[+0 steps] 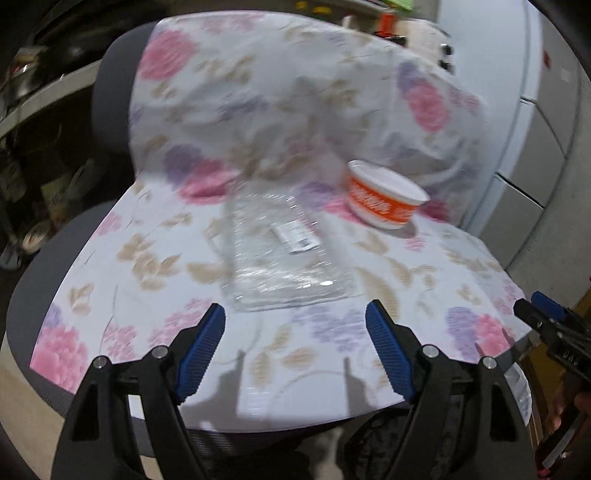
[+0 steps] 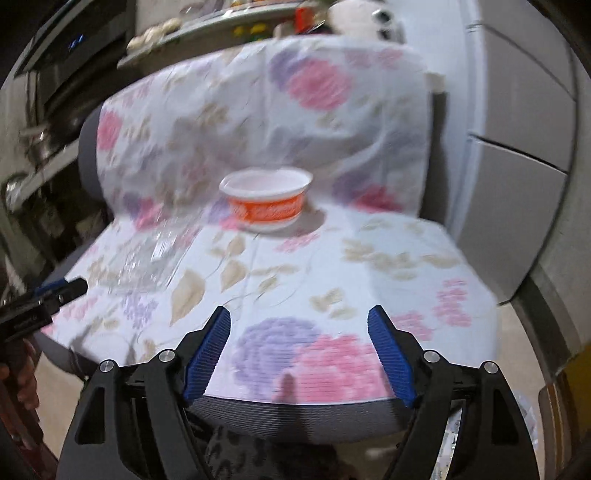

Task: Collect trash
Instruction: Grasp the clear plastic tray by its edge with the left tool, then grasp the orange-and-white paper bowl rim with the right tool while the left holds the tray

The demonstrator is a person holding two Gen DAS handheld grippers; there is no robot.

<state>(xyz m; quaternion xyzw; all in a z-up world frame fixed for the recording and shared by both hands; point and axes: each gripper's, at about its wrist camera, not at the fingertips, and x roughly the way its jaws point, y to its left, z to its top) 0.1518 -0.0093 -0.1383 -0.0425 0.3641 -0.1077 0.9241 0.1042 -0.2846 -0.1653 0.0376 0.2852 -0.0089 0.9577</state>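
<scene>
Left wrist: clear plastic tray (image 1: pixel 280 254) just ahead of wide-spread left tool (image 1: pixel 295 325).

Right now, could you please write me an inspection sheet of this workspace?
Surface: chair seat draped with a floral cloth.
Job's things: clear plastic package lying flat; orange and white cup upright beside it, apart, seemingly empty.
Clutter: nothing seen on the seat.
Grippers: left gripper open, empty, facing the package; right gripper open, empty, facing the cup.
Cables: nothing seen.
Surroundings: cluttered shelves behind; grey cabinet to the right.
</scene>
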